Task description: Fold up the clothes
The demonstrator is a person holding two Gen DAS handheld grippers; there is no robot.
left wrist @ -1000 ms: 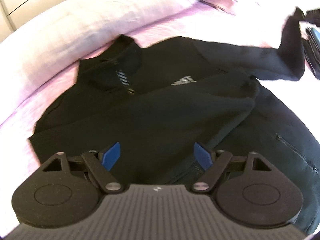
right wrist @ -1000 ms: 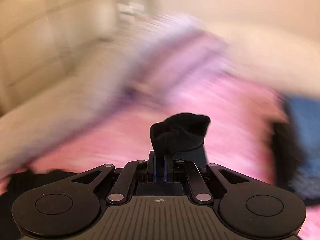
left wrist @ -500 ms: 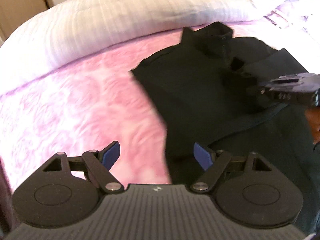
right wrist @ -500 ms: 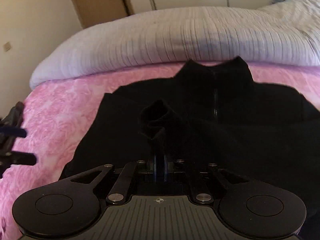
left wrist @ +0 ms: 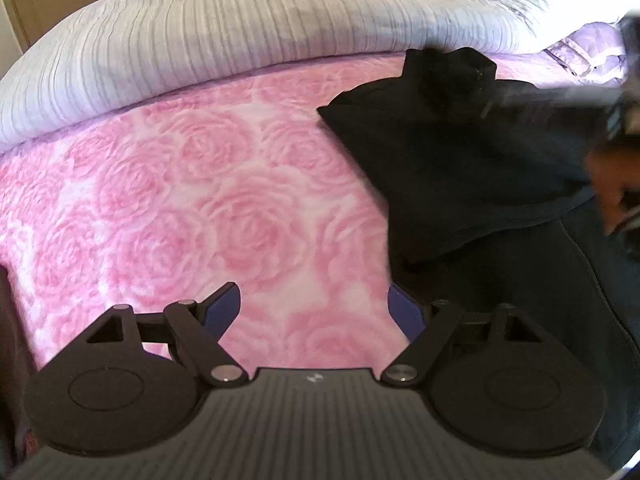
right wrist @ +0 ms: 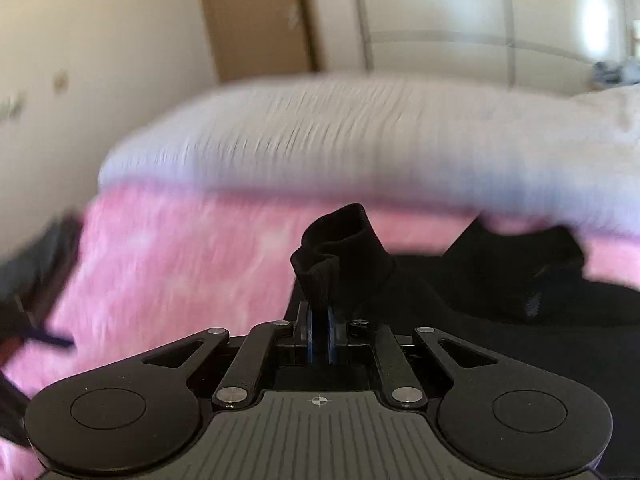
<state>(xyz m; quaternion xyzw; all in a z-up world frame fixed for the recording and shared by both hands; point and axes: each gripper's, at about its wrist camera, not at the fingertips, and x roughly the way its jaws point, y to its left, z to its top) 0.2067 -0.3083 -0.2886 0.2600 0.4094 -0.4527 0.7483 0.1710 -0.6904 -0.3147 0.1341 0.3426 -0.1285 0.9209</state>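
A black zip jacket point(left wrist: 472, 168) lies on the pink rose-patterned bedspread point(left wrist: 200, 184), its collar toward the pillows, one sleeve folded across its front. My left gripper point(left wrist: 316, 304) hangs open over bare bedspread just left of the jacket's edge, nothing between its blue pads. In the right wrist view my right gripper point(right wrist: 319, 320) is shut on the black sleeve cuff point(right wrist: 340, 248), which stands up bunched above the pads, over the jacket's body point(right wrist: 500, 320). A hand point(left wrist: 616, 184) with the other gripper shows blurred at the right edge of the left wrist view.
A pale ribbed duvet point(left wrist: 248, 28) is heaped along the far side of the bed. A lilac pillow point(left wrist: 588, 48) lies at the far right. Cupboard doors point(right wrist: 440, 16) and a wall stand behind. The left gripper's dark shape point(right wrist: 36, 280) shows at the right view's left edge.
The right gripper swung the held cuff from beside the jacket over its front toward the left side. The left gripper slid left off the jacket onto bare bedspread, staying open.
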